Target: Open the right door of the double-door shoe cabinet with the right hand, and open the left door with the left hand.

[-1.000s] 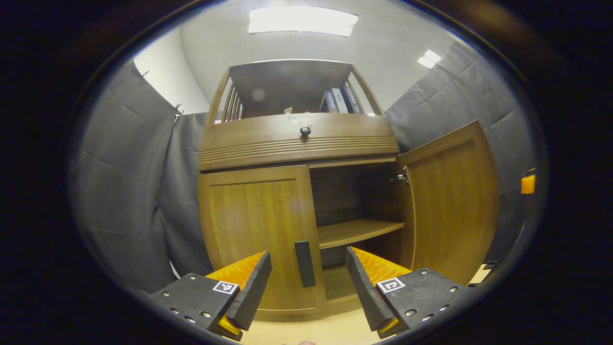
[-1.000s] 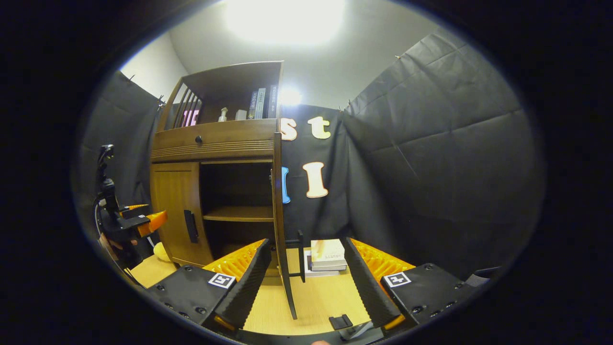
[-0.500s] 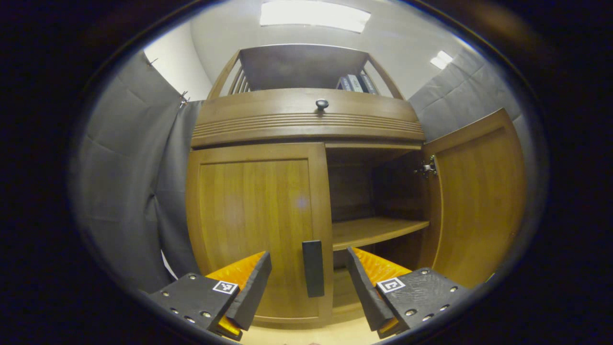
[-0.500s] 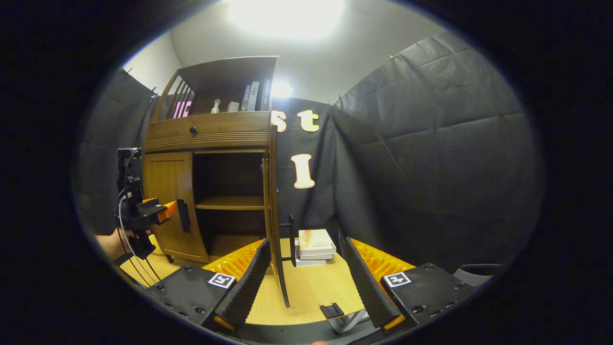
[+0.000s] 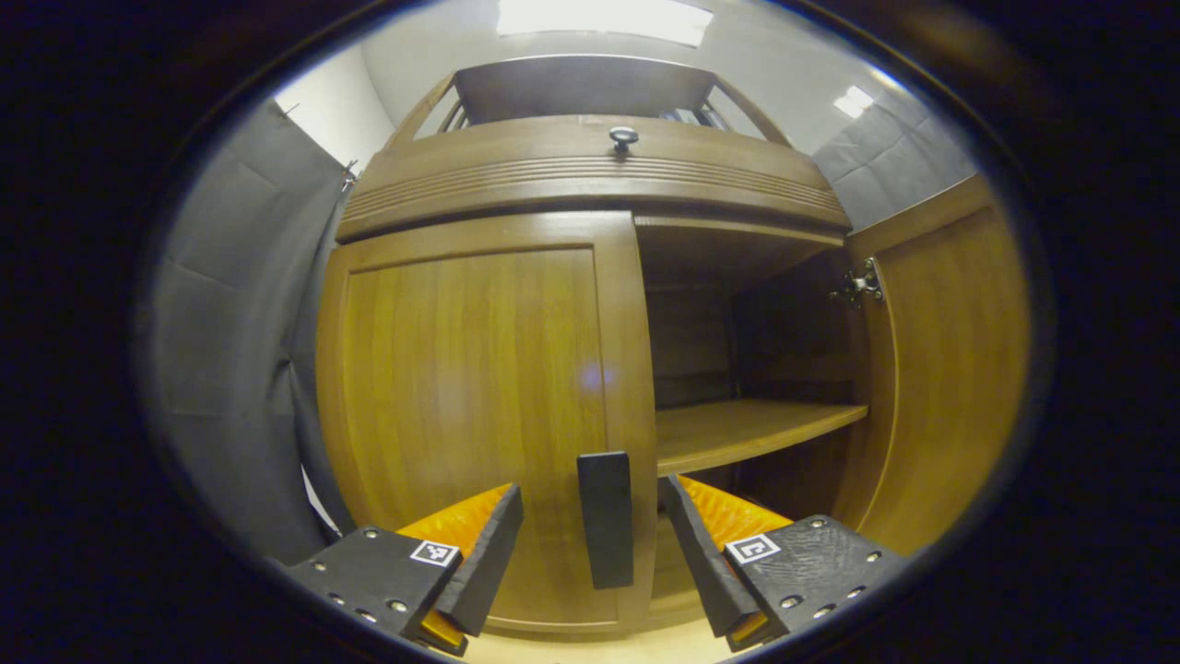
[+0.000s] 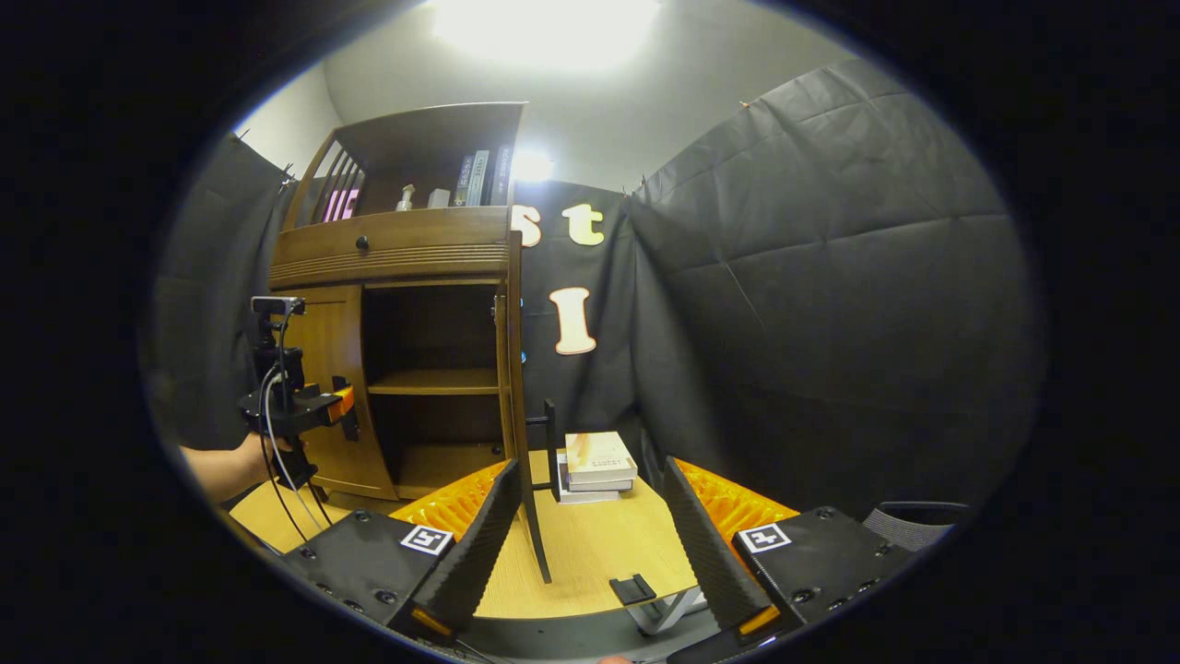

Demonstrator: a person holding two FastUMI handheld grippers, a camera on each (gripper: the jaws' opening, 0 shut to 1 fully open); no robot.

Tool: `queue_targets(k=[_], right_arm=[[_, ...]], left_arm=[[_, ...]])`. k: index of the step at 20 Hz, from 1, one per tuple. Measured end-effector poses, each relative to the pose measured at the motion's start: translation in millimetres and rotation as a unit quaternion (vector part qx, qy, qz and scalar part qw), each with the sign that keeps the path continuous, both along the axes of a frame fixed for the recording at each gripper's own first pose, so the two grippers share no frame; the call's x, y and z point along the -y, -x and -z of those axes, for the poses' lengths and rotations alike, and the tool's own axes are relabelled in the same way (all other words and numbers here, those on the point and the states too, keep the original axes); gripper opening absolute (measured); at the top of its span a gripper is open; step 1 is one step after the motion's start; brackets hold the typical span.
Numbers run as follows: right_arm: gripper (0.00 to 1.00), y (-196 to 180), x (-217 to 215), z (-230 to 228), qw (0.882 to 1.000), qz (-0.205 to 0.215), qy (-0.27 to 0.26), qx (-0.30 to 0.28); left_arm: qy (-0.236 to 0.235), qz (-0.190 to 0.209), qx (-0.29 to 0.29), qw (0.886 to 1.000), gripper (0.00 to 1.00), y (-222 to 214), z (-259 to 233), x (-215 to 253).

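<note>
Left door (image 5: 470, 415) closed, right door (image 5: 940, 369) open

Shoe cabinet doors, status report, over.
Left gripper open, fingers either side of the left door handle, not gripping. Right gripper open, clear. Right door open, left door shut. Nothing in the way.

Both views sharp, strong fisheye bending at edges. Ceiling light (image 6: 544, 28) blown out at top of right gripper view; second glare spot (image 6: 532, 166) upper centre. Cabinet interior (image 5: 737, 341) dark, shadowed. Faint flare on left door (image 5: 595, 376).
</note>
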State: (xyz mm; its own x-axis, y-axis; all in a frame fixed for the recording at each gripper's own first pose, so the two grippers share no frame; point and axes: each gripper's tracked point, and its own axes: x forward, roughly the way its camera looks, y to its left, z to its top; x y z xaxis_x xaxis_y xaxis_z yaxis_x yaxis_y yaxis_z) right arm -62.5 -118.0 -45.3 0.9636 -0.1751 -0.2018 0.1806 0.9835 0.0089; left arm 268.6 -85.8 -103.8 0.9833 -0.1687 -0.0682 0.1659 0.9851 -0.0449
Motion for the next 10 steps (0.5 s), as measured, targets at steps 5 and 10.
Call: queue_targets(k=[5, 10], right_arm=[[0.96, -6.1, 4.2, 4.8, 1.000, -0.006, -0.004, -0.003], [0.96, -5.7, 12.6, 8.9, 1.000, -0.007, -0.011, -0.004]], left_arm=[[-0.008, -0.006, -0.008, 1.000, 0.59, -14.7, 11.0, 5.2], [0.007, -0.017, -0.023, 1.000, 0.43, -16.7, 15.6, 7.6]])
